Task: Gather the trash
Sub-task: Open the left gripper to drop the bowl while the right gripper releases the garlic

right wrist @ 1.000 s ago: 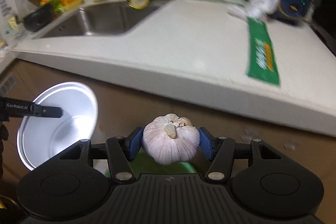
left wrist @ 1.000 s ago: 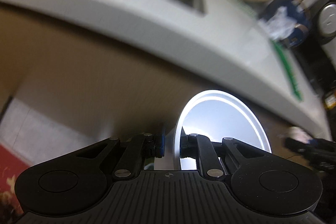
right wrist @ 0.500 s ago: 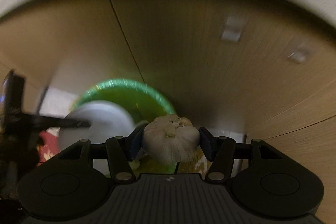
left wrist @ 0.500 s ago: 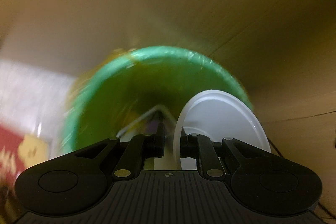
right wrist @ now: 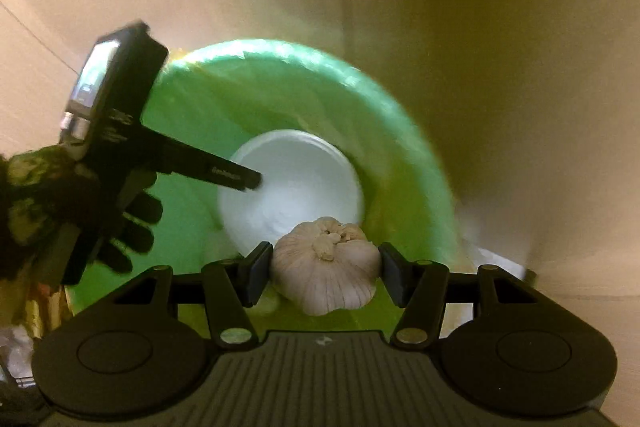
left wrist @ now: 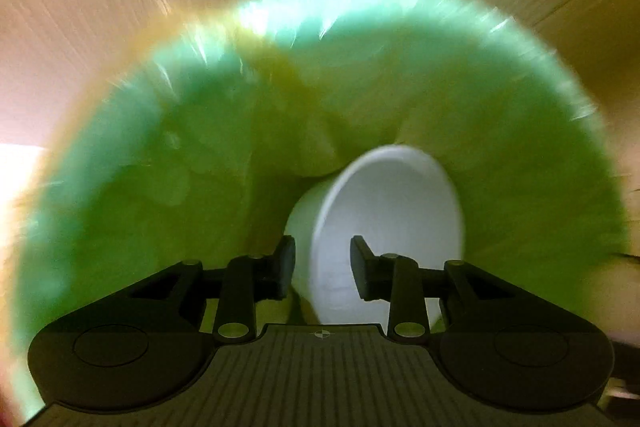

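Note:
A bin lined with a green bag (left wrist: 224,155) fills the left wrist view and shows in the right wrist view (right wrist: 384,131). My left gripper (left wrist: 322,267) has opened; the white paper cup (left wrist: 384,227) sits loose between its spread fingers, over the bag's mouth. The cup also shows in the right wrist view (right wrist: 296,183), with the left gripper's finger (right wrist: 224,175) at its rim. My right gripper (right wrist: 324,273) is shut on a white garlic bulb (right wrist: 328,275) and holds it above the near edge of the bin.
Brown wooden cabinet fronts (right wrist: 500,67) surround the bin on the far side and right. A gloved hand (right wrist: 120,223) holds the left gripper at the left of the right wrist view. The left wrist view is blurred by motion.
Both grippers have dropped from counter height down to the bin. The left gripper's fingers have spread apart off the cup's wall. The right gripper still holds the garlic.

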`<action>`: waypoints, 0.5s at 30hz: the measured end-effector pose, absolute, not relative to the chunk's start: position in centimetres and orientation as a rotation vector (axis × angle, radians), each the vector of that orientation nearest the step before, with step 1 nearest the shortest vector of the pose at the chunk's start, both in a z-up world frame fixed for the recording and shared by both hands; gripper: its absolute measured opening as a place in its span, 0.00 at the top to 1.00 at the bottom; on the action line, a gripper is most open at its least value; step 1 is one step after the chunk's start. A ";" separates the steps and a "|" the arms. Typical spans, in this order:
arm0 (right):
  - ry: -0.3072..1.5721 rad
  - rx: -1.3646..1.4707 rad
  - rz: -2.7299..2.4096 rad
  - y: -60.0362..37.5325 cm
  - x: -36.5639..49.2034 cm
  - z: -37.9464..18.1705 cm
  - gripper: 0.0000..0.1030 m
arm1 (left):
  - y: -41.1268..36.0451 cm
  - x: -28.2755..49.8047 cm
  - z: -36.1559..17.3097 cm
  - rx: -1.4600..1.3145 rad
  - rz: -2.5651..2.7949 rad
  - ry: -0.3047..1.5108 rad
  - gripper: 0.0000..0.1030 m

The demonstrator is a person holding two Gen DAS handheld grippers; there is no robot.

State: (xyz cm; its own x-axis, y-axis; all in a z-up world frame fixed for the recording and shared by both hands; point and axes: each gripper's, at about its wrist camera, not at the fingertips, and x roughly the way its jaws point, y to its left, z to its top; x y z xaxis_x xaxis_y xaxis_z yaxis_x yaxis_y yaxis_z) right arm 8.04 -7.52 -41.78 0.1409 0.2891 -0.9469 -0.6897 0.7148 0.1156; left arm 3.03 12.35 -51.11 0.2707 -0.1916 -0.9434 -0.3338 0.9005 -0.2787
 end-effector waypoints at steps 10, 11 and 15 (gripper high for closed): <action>1.293 -0.500 0.750 -4.4 8.6 -40.3 0.44 | 17.7 -1.9 -37.2 -0.589 0.251 1.036 0.67; 1.270 -0.499 0.755 -4.9 8.5 -38.9 0.44 | 18.3 -2.2 -35.8 -0.598 0.278 1.011 0.67; 1.244 -0.386 0.814 -6.7 9.3 -34.8 0.44 | 20.7 -3.3 -32.1 -0.624 0.343 0.963 0.67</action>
